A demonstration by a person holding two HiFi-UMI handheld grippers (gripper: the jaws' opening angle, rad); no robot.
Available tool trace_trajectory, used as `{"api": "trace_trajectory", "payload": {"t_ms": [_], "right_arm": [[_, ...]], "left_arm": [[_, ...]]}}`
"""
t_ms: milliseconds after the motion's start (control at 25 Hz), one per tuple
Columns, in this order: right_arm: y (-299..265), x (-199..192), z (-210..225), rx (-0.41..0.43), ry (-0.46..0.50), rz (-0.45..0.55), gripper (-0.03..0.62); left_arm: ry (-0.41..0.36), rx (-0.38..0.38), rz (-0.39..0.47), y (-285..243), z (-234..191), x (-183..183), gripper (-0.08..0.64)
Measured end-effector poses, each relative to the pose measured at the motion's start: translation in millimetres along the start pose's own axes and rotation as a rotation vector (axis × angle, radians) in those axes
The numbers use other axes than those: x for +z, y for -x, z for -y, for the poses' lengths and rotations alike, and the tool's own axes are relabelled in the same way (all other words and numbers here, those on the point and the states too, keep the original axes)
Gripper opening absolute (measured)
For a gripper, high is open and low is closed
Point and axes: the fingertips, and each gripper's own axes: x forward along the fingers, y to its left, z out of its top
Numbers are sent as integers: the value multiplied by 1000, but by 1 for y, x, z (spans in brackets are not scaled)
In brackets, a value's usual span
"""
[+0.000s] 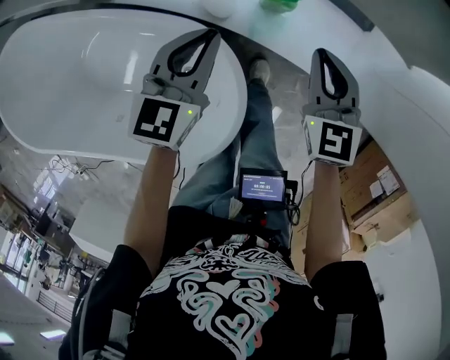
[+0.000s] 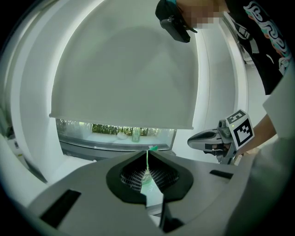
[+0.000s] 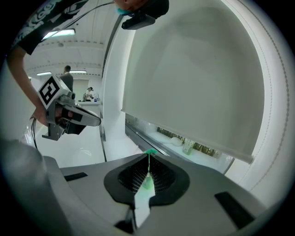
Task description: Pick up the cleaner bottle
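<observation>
A small pale green cleaner bottle (image 2: 136,134) stands upright on the window ledge under a white roller blind, far ahead of both grippers; the right gripper view shows the bottle (image 3: 187,147) on the same ledge. In the head view a green shape (image 1: 281,4) at the top edge is cut off. My left gripper (image 1: 207,35) is held out in the air, jaws shut with nothing between them. The right gripper (image 1: 325,56) is level with it to the right, also shut and empty. Each gripper view shows the other gripper off to the side.
A rounded white object (image 2: 121,135) lies on the ledge just left of the bottle. The white roller blind (image 2: 124,73) covers most of the window. A white bathtub rim (image 1: 84,140) curves below the left gripper. Cardboard boxes (image 1: 373,190) sit at the right.
</observation>
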Motion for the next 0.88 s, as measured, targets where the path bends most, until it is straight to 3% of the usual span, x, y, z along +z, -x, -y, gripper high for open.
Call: {"api": "trace_trajectory", "payload": {"t_ms": [240, 600, 880], "right_arm": [[-8, -16, 2, 1, 0, 11, 29], [-21, -32, 7, -5, -7, 15, 29], [-36, -33, 7, -15, -80, 68, 29]], "left_arm": [[17, -9, 40, -14, 2, -7, 21], [3, -17, 8, -30, -2, -27, 21], [-6, -13, 10, -40, -13, -31, 21]]}}
